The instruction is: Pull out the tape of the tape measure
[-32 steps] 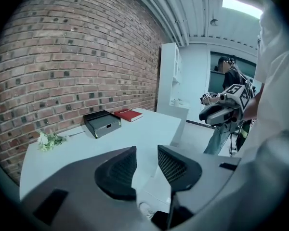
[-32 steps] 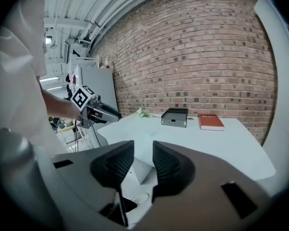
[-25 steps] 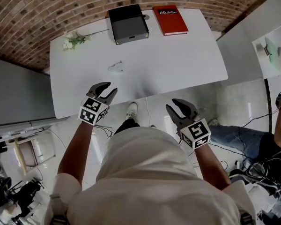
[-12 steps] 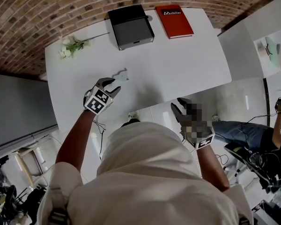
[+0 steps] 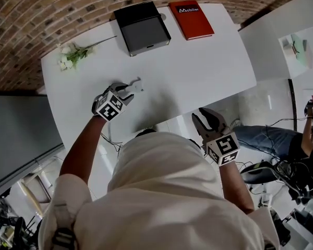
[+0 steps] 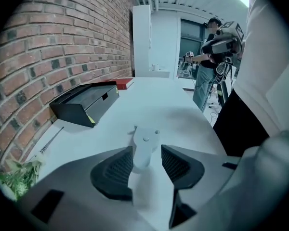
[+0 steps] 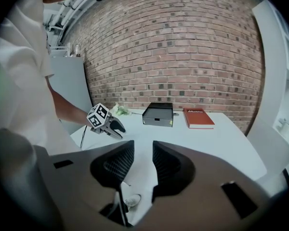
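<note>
A small white tape measure (image 5: 135,85) lies on the white table (image 5: 198,61), left of the middle. My left gripper (image 5: 126,89) is down at it. In the left gripper view the tape measure (image 6: 144,146) sits between the two dark pads of the left gripper (image 6: 147,160), whose jaws have just been opening. A gap shows beside the right pad, and the case rests on the table. My right gripper (image 5: 203,116) hangs open off the table's near edge, over the floor. In its own view the right gripper (image 7: 143,158) has nothing between its jaws.
At the back of the table stand a black box (image 5: 142,27) and a red book (image 5: 191,19). White flowers (image 5: 68,56) lie at the back left. Brick wall runs behind. Another person (image 6: 209,57) stands beyond the table's far end.
My left gripper has moved forward and down from the table's near edge to the tape measure. The right gripper has shifted a little near the table's edge.
</note>
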A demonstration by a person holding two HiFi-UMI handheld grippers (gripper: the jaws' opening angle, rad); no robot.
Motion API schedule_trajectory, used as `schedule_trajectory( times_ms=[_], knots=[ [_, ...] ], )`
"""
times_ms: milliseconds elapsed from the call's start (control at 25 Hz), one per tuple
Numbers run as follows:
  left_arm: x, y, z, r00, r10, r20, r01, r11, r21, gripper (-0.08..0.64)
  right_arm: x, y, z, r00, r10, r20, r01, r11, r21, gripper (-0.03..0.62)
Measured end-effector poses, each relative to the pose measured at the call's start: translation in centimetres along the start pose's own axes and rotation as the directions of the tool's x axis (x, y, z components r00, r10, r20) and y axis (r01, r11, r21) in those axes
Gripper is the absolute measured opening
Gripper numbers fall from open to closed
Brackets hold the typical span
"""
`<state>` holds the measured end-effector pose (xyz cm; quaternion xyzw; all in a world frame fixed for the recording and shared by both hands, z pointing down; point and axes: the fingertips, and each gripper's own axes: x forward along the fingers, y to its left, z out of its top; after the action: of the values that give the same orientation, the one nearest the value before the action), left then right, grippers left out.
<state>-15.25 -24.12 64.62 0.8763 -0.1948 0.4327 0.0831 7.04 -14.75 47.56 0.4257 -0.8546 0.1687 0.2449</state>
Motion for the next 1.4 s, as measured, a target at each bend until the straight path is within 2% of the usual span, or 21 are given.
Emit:
schedule_trajectory(
  times_ms=[200, 560, 640, 760, 1040, 1400],
  knots=[
    [1.2, 0.0, -0.7, 0.999, -0.038, -0.022, 0.040, 0.998, 0.049, 0.186, -0.1, -0.1, -0.1, 1.000, -0.029, -0.012, 0.029, 0.999, 0.013, 0.124],
    [3.0, -0.1, -1.2, 0.995, -0.096, -0.031, 0.098, 0.992, 0.076, 0.190, -0.6, -0.1, -0.9, 0.996, -0.076, -0.037, 0.077, 0.997, 0.031, 0.124],
    [3.1, -0.2, -1.3, 0.994, -0.110, -0.025, 0.112, 0.991, 0.079, 0.172, -0.8, -0.1, -1.1, 0.996, -0.083, -0.040, 0.084, 0.996, 0.034, 0.124],
    [3.3, -0.5, -1.3, 0.991, -0.135, -0.014, 0.136, 0.988, 0.074, 0.133, -1.2, -0.2, -1.3, 0.995, -0.089, -0.047, 0.091, 0.995, 0.038, 0.124],
    [2.8, -0.5, -0.9, 0.989, -0.146, -0.014, 0.147, 0.988, 0.057, 0.126, -1.5, -0.3, -1.3, 0.995, -0.090, -0.047, 0.091, 0.995, 0.026, 0.124],
    [0.9, -1.8, 2.2, 0.984, -0.163, 0.072, 0.161, 0.987, 0.022, 0.124, -2.1, -0.5, -1.2, 0.998, -0.055, -0.021, 0.055, 0.998, 0.005, 0.124]
  ],
)
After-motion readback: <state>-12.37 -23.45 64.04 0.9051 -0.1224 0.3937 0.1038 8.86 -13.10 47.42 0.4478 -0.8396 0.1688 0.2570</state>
